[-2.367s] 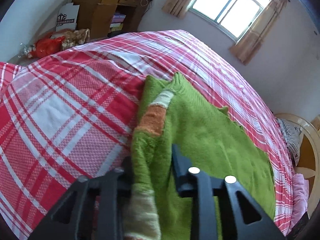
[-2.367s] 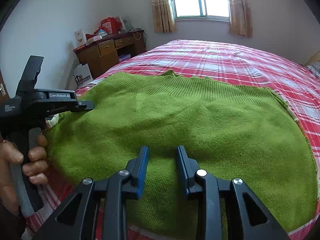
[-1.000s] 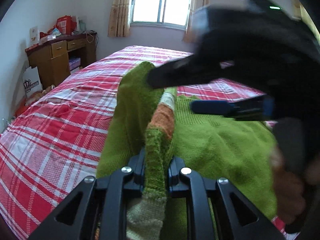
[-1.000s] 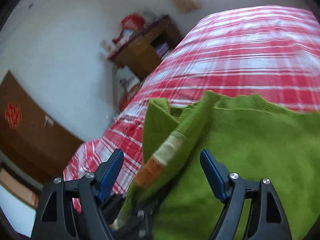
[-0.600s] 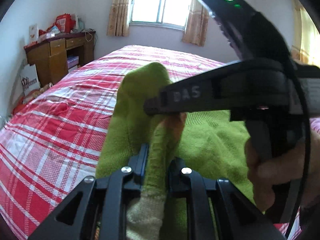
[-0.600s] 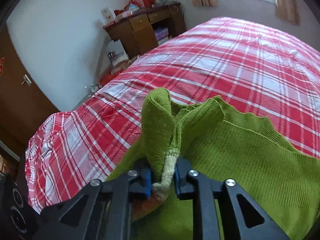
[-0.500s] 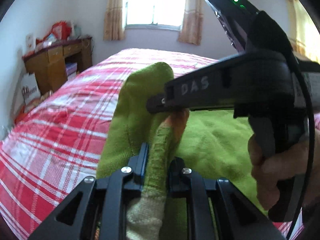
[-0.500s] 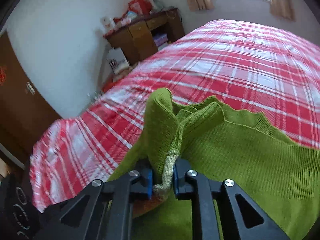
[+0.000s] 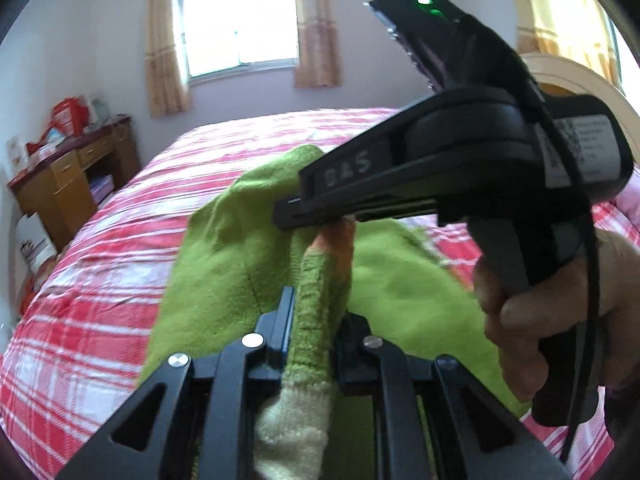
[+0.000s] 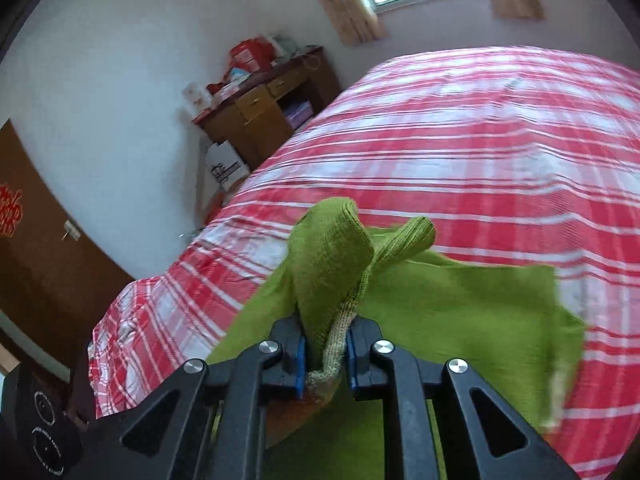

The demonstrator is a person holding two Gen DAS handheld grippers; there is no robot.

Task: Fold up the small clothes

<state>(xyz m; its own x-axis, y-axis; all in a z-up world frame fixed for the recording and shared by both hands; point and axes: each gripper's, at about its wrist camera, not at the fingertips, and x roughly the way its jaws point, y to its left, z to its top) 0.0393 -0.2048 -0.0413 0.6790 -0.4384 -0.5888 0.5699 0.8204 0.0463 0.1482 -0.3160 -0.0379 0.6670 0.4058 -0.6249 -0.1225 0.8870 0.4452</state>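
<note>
Running away from the left wrist camera toward the window, the sleeve (image 9: 316,308) of the green sweater (image 9: 224,256) rises between the fingers of the left gripper (image 9: 314,322), which are clamped together on it, with its cream cuff hanging nearest the lens and an orange band farther up. The right gripper (image 10: 325,354) is likewise pinched tight on a bunched fold of the same sleeve, its blue pads pressing the knit from both sides; in the left view its black body crosses above the sleeve, held by the right hand (image 9: 556,304). The rest of the sweater (image 10: 460,308) spreads over the red plaid bedspread (image 10: 460,152), its body lying to the right and partly lifted, one corner raised off the cover. Against the frame of a second ago, the right fingers, then wide apart on either side of the sleeve, have closed on it, and the fabric has been drawn higher off the bed; the left grip has not changed. Beside the bed on the left stands a wooden desk (image 10: 260,116) with an open shelf holding what look like stacked books or papers, too blurred to name, red packages on its top and a white paper bag (image 10: 226,166) leaning at its foot; the bag's contents cannot be seen.
</note>
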